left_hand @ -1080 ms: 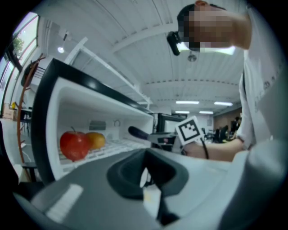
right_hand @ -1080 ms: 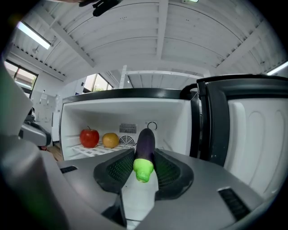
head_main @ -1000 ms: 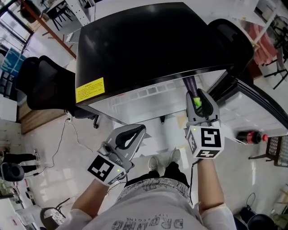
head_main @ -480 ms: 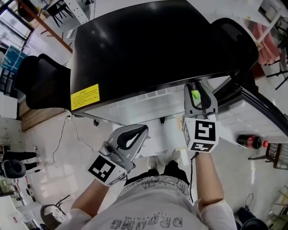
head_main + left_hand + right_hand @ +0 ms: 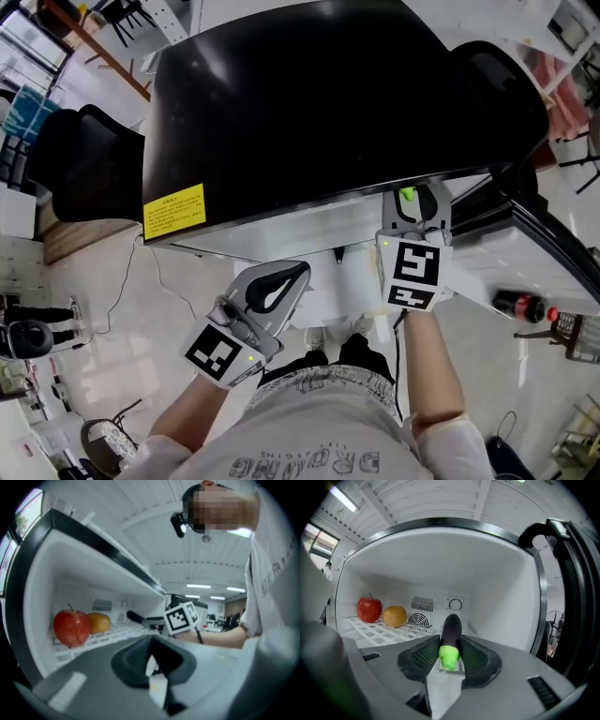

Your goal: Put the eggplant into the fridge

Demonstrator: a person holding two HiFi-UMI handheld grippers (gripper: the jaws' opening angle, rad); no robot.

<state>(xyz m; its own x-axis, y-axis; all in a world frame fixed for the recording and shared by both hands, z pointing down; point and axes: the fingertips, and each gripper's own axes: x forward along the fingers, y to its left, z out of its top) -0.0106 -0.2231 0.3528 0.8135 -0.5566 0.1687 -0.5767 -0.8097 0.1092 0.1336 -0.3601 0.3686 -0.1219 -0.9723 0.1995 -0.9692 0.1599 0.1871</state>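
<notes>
The eggplant (image 5: pixel 451 629) is dark purple with a bright green cap (image 5: pixel 448 657). My right gripper (image 5: pixel 450 652) is shut on it near the cap, and the purple end points into the open fridge (image 5: pixel 393 569), above the white wire shelf (image 5: pixel 379 632). In the head view only the green cap (image 5: pixel 407 196) shows between the right gripper's (image 5: pixel 412 199) jaws, under the fridge's black top (image 5: pixel 300 103). My left gripper (image 5: pixel 302 270) hangs lower and to the left, outside the fridge, shut and holding nothing. The left gripper view shows the eggplant's tip (image 5: pixel 135 617) over the shelf.
A red apple (image 5: pixel 369 609) and an orange (image 5: pixel 395 615) sit at the shelf's back left. The fridge door (image 5: pixel 576 597) stands open at the right. A cola bottle (image 5: pixel 521 305) lies on the floor to the right. A black chair (image 5: pixel 84 169) stands left of the fridge.
My right gripper has pushed further into the fridge with the eggplant, so its purple body is now hidden under the black top. The left gripper has stayed where it was.
</notes>
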